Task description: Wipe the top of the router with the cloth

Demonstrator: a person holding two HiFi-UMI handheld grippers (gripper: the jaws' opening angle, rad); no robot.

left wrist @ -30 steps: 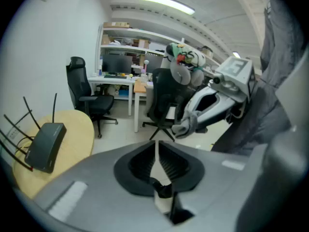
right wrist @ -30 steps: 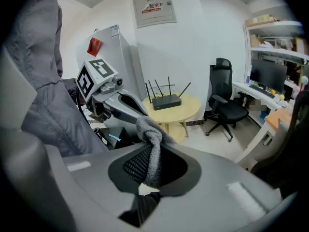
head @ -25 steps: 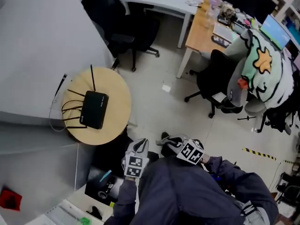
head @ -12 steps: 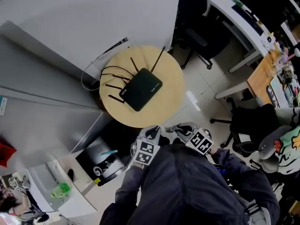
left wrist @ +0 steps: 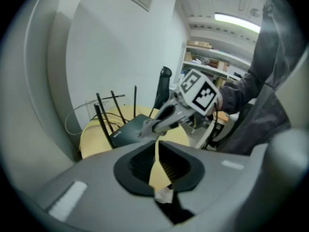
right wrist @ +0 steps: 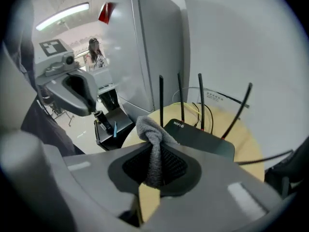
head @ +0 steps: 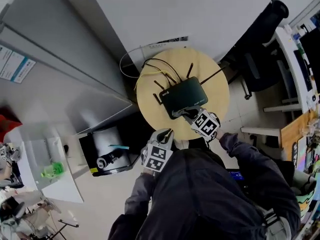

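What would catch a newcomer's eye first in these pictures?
First, the black router with its thin antennas, sitting on a round wooden table beside the wall. Next, the right gripper, shut on a grey cloth, at the router's near edge.

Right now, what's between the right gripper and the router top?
Only the grey cloth, clamped in the right gripper and bunched out ahead toward the router. Right gripper view shows it.

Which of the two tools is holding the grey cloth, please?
The right tool: its jaws pinch the grey cloth close by the black router. The left tool has nothing between its jaws.
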